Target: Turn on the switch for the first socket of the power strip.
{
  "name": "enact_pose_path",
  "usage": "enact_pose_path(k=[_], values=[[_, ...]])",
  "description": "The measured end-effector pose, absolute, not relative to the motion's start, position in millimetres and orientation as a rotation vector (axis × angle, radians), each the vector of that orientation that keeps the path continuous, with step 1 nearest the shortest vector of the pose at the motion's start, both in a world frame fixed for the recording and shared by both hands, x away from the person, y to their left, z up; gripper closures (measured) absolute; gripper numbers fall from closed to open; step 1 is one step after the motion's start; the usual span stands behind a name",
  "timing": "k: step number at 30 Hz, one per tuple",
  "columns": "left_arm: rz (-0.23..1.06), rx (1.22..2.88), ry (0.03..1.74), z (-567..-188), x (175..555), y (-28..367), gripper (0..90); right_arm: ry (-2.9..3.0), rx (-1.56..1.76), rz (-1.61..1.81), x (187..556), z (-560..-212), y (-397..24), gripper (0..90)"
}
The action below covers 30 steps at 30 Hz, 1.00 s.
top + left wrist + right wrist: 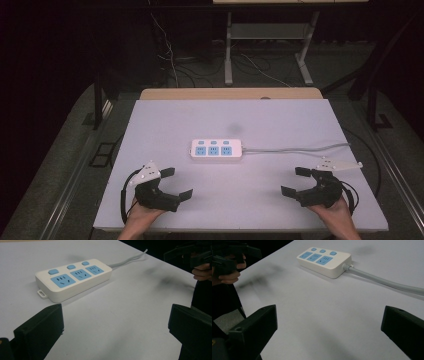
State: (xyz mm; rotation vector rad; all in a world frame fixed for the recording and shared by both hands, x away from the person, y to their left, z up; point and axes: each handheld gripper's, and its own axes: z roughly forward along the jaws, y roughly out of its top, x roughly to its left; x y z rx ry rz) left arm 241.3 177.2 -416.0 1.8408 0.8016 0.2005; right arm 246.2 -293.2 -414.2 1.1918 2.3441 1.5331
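A white power strip with three blue sockets and three blue switches lies flat near the middle of the white table. Its grey cable runs off to the right edge. My left gripper rests near the front left of the table, open and empty, a short way in front of the strip. My right gripper sits at the front right, open and empty as well. In the left gripper view the strip lies beyond the wide-apart jaws of that gripper. The right gripper view shows the strip and cable ahead of its gripper.
A wooden edge borders the table's far side. Beyond it, desk legs and loose cables stand on the dark floor. The other hand and its gripper appear at top right and top left of the gripper views.
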Motion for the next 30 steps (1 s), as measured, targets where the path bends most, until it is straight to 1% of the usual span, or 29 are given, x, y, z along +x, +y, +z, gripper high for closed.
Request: enact_pose_path(k=[13, 22, 30], values=[[0.191, 1.843, 0.8, -414.0, 238.4, 176.9, 0.0, 2.382, 1.181, 1.516, 244.1, -414.4, -293.0, 0.1], [0.226, 1.859, 0.786, -405.6, 238.2, 174.7, 0.0, 2.405, 1.179, 1.503, 244.4, -415.4, -292.7, 0.1], [0.221, 1.878, 0.778, -399.5, 241.9, 171.1, 0.0, 2.413, 1.183, 1.495, 244.3, -415.8, -291.6, 0.1]])
